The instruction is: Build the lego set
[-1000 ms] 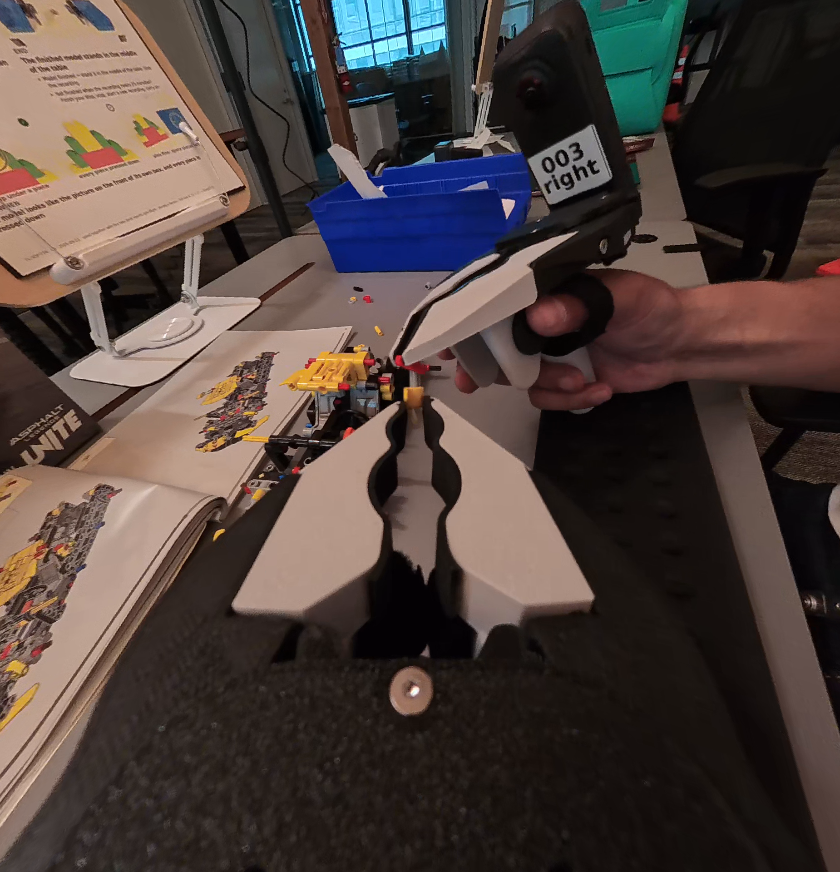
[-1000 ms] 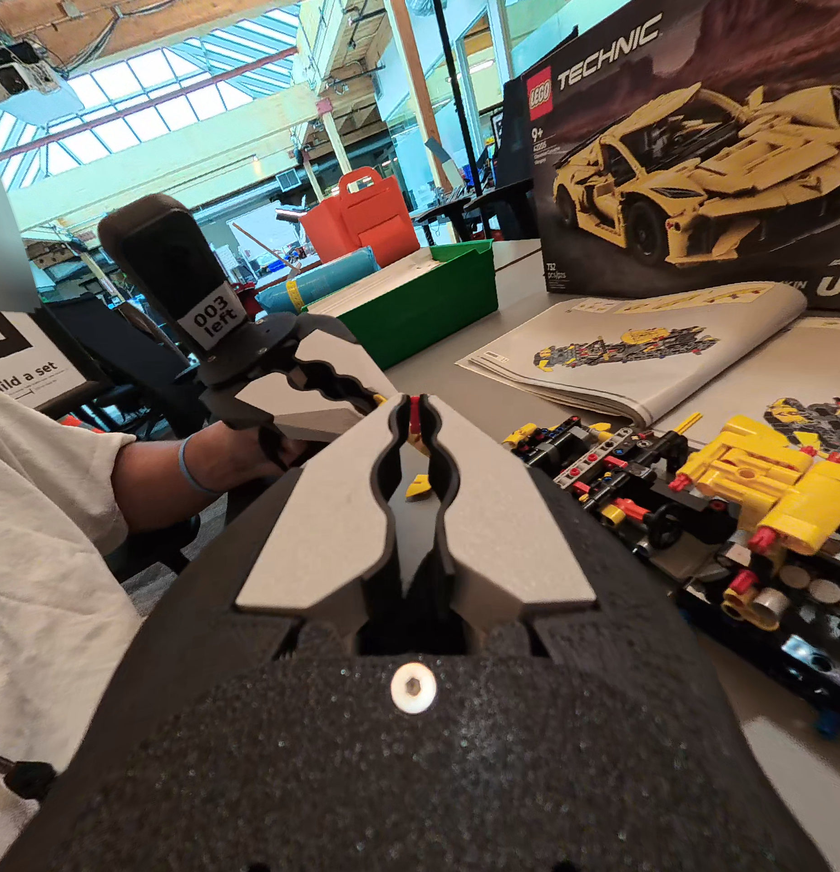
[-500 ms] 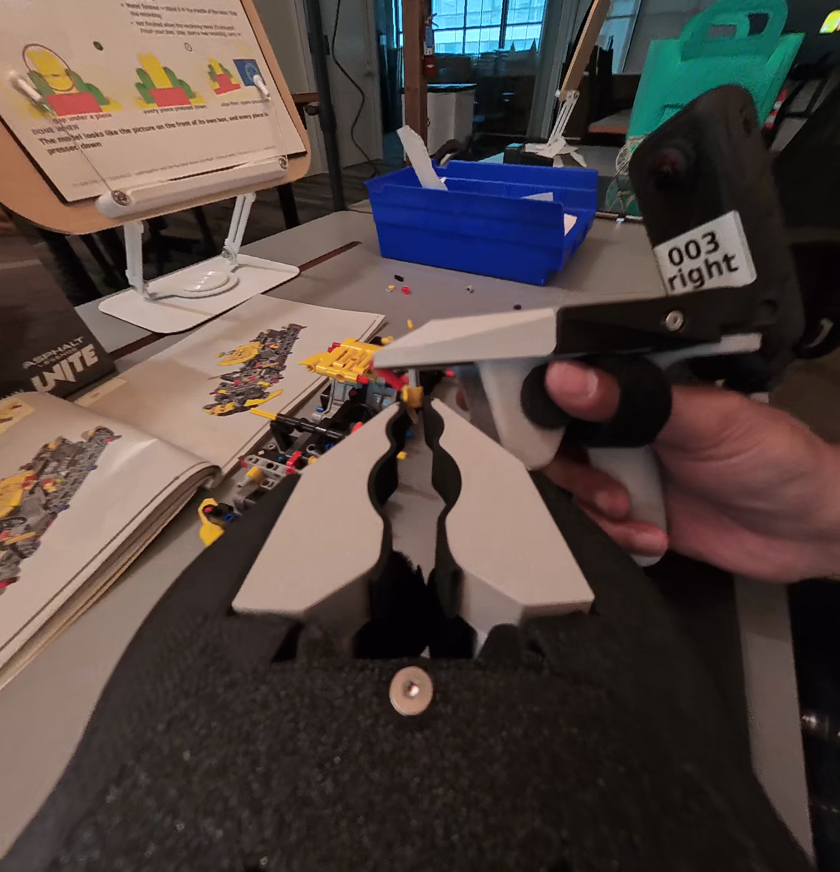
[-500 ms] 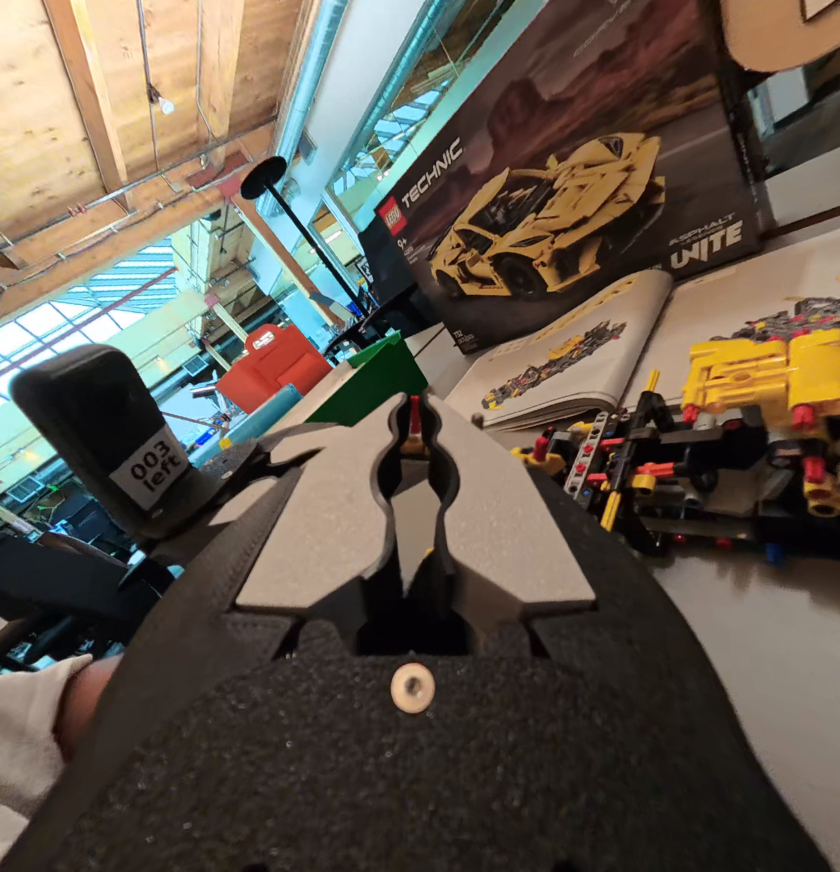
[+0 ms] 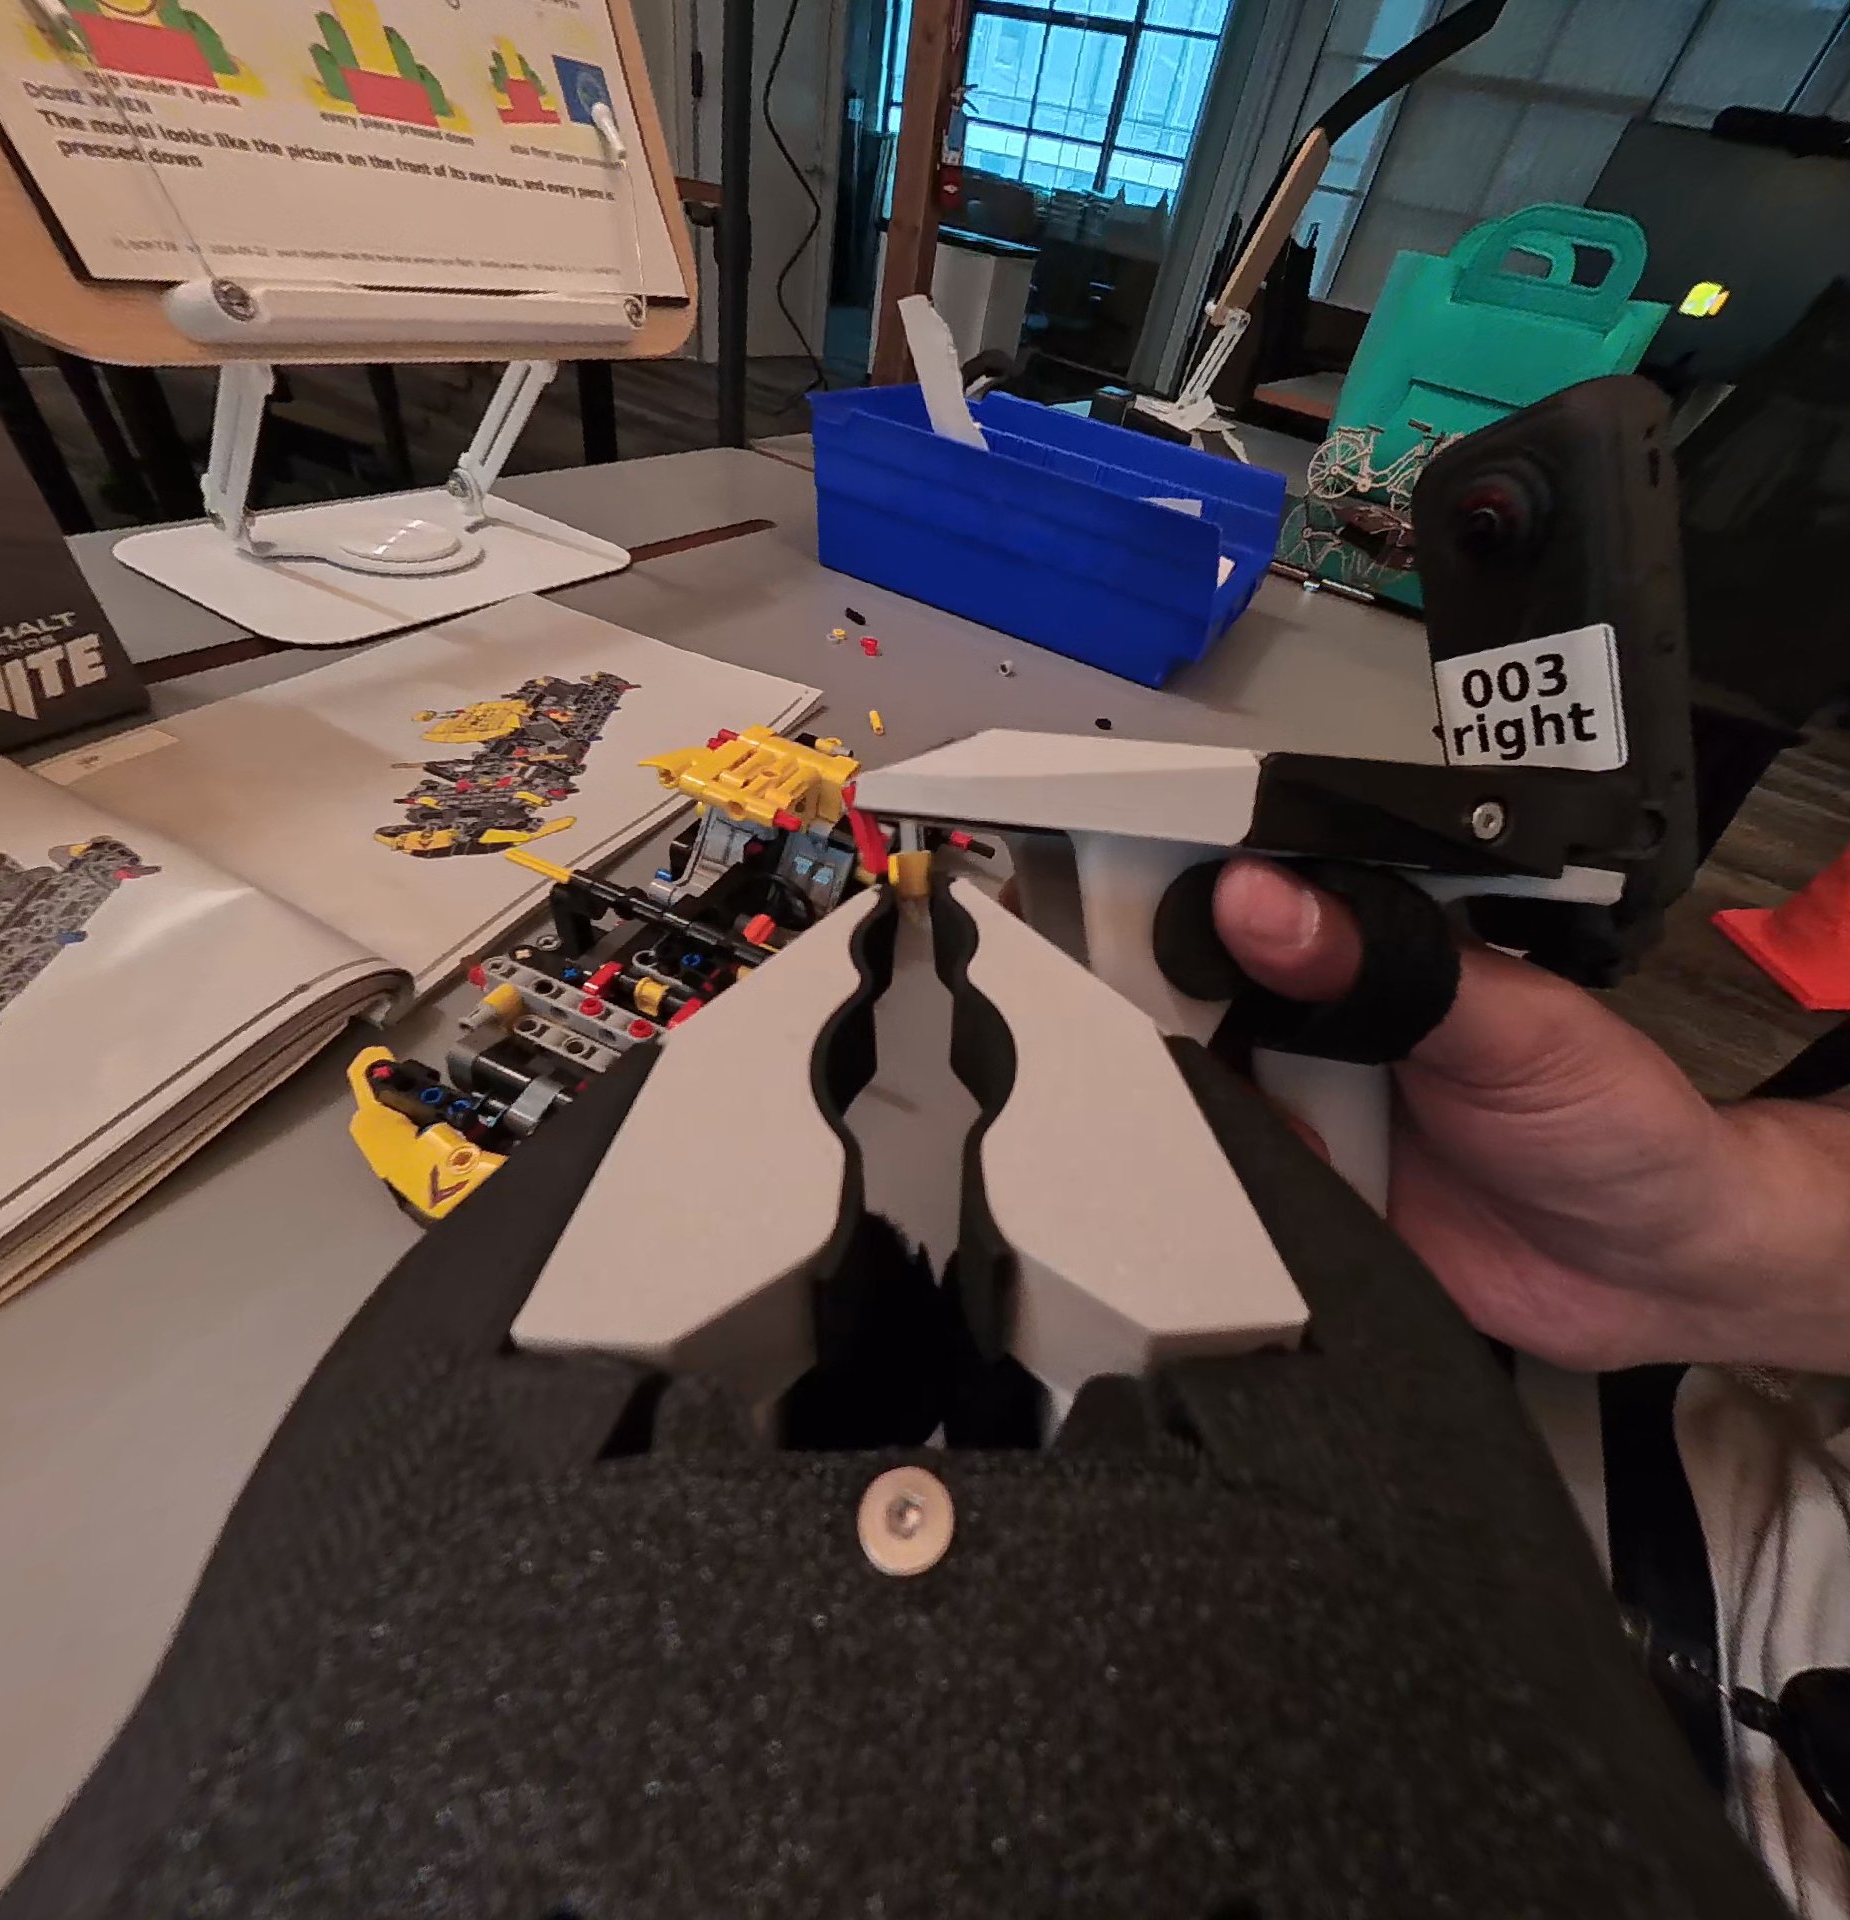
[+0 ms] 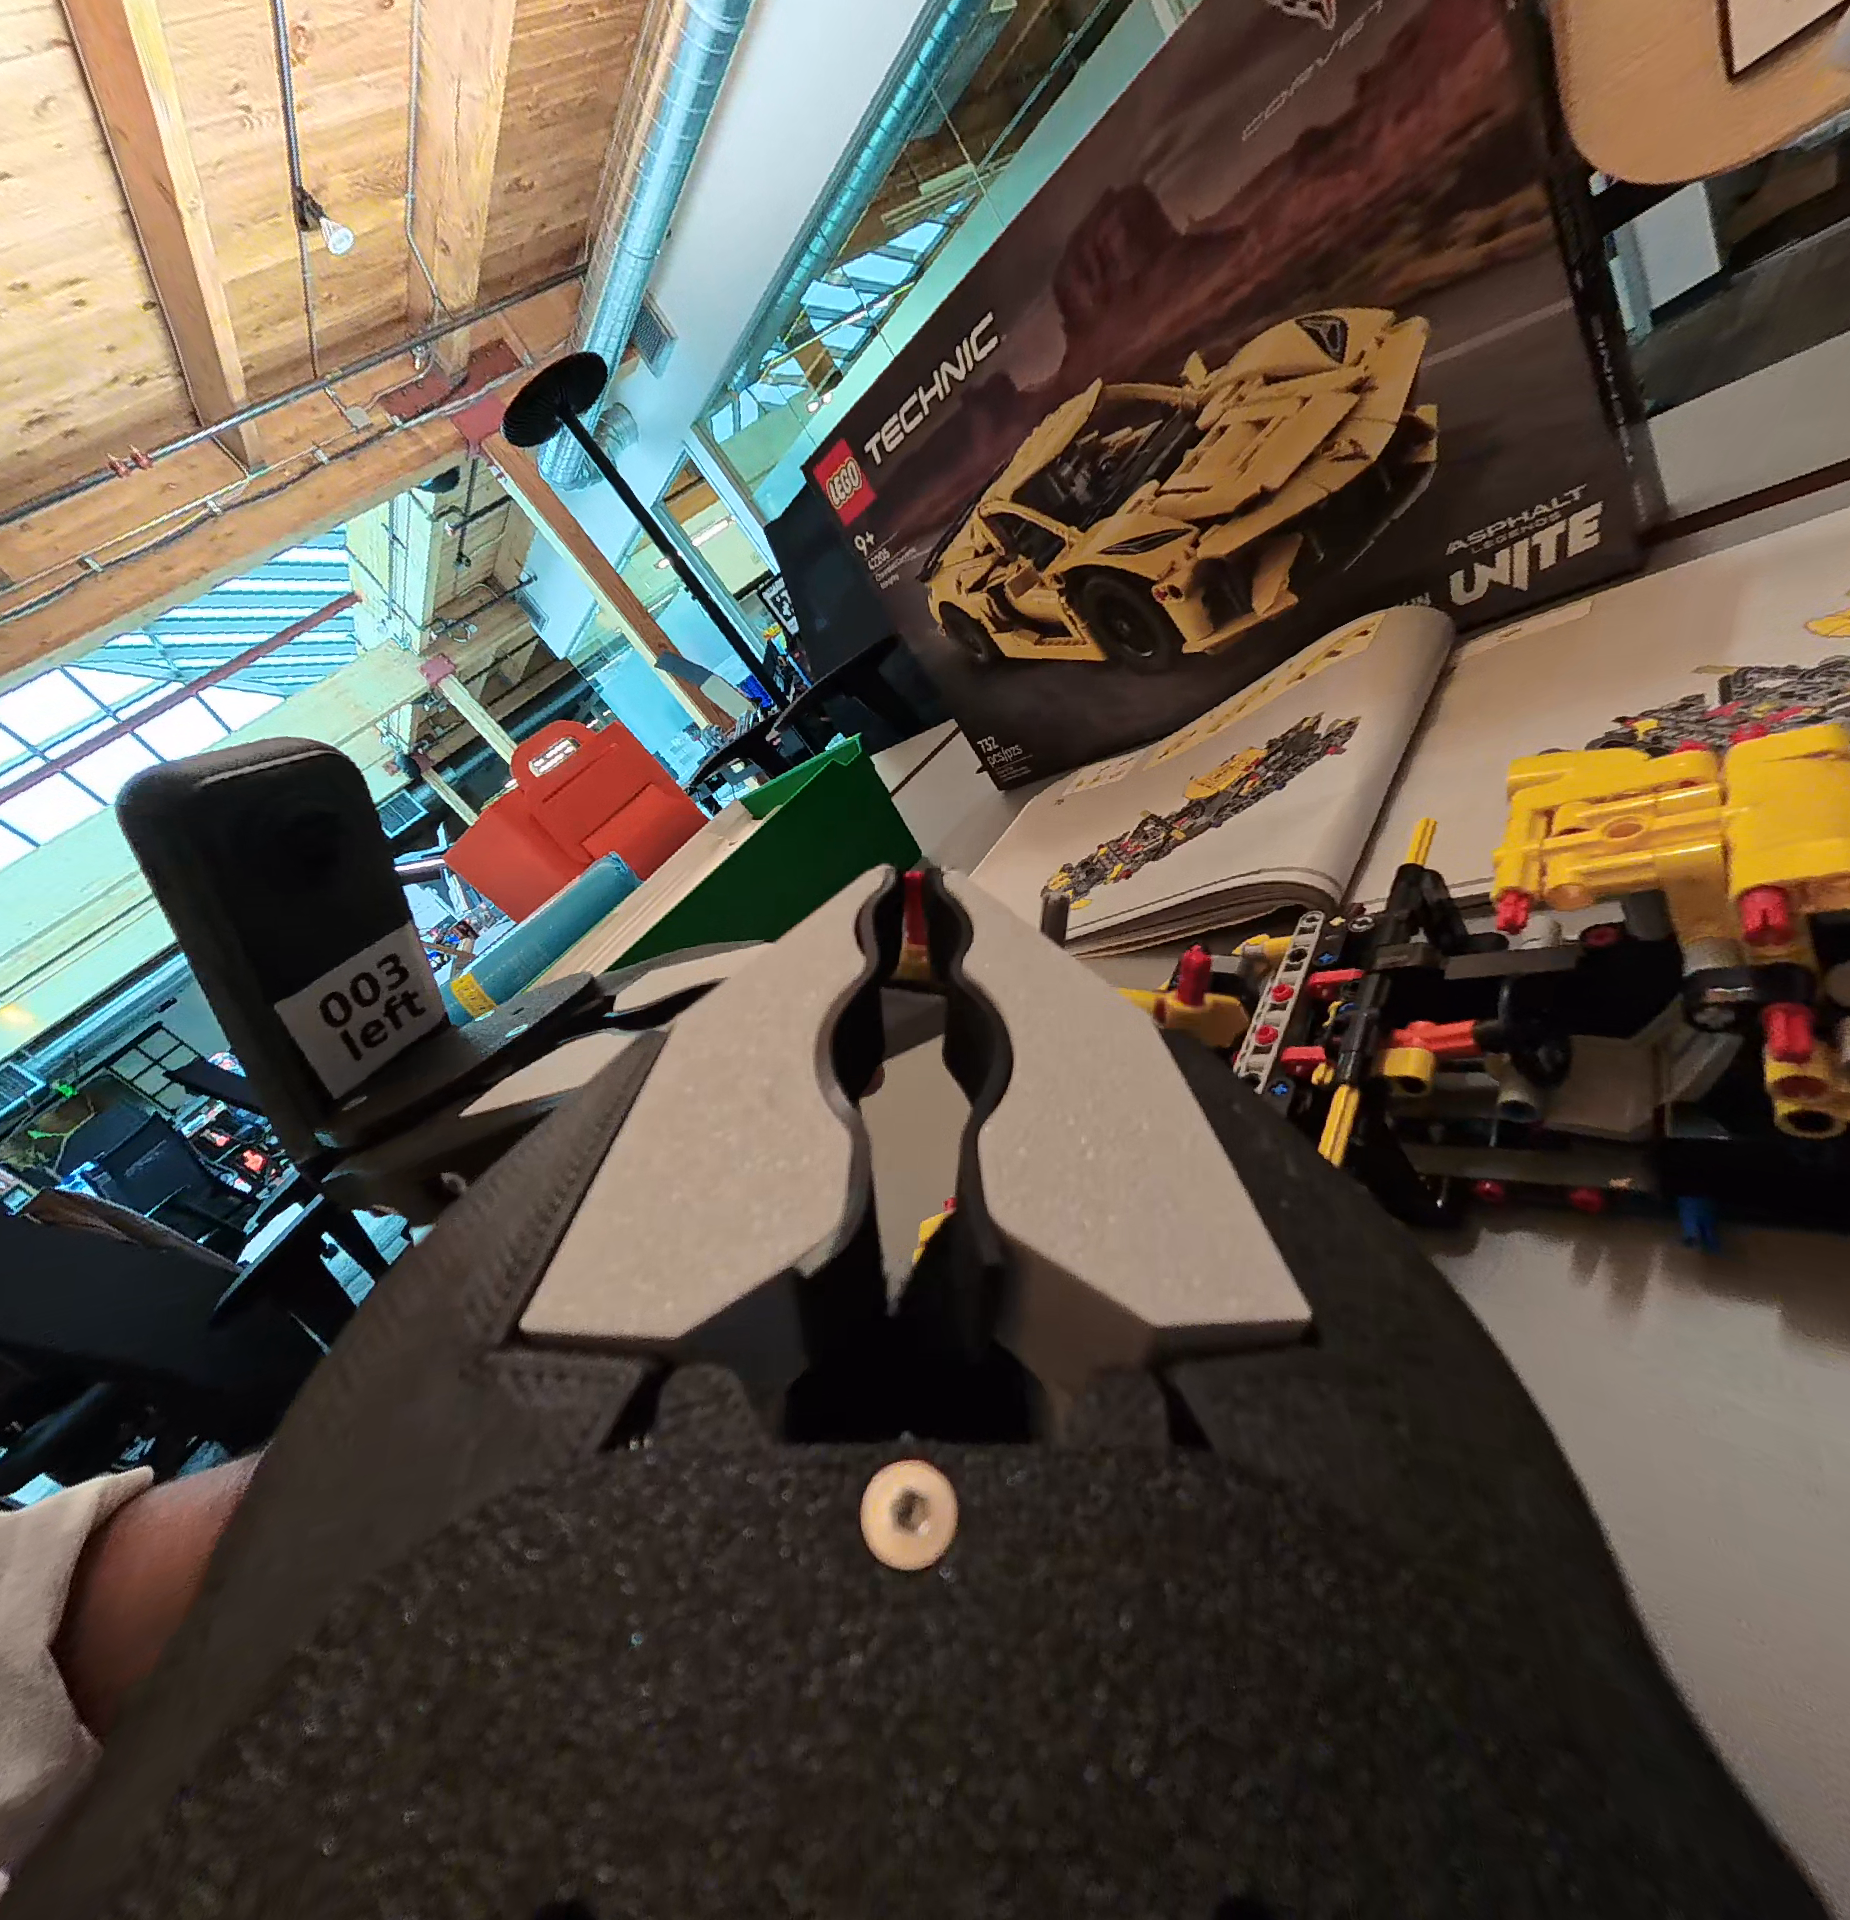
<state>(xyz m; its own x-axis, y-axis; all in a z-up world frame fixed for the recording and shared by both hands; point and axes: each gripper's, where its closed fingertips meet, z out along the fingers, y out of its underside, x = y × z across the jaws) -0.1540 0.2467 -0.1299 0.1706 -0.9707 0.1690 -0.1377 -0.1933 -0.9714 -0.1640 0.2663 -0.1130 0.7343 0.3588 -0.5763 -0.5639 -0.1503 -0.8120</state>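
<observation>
The left tool (image 5: 908, 891) is pinched closed on a small yellow piece (image 5: 910, 871), held in the air at its tips. The right tool (image 6: 913, 883) is clamped on a red pin (image 6: 913, 896) and comes in from the side, its tips meeting the yellow piece nearly at right angles, so I'd say the pin goes in crosswise. Just beyond, on the surface (image 5: 121, 1382), the half-built yellow and black car (image 5: 630, 966) lies lengthwise away from the left tool. Past it are the open booklet (image 5: 308, 821), a blue bin (image 5: 1025, 540), and the printed set box (image 6: 1264, 364) with its brand mark and car picture.
</observation>
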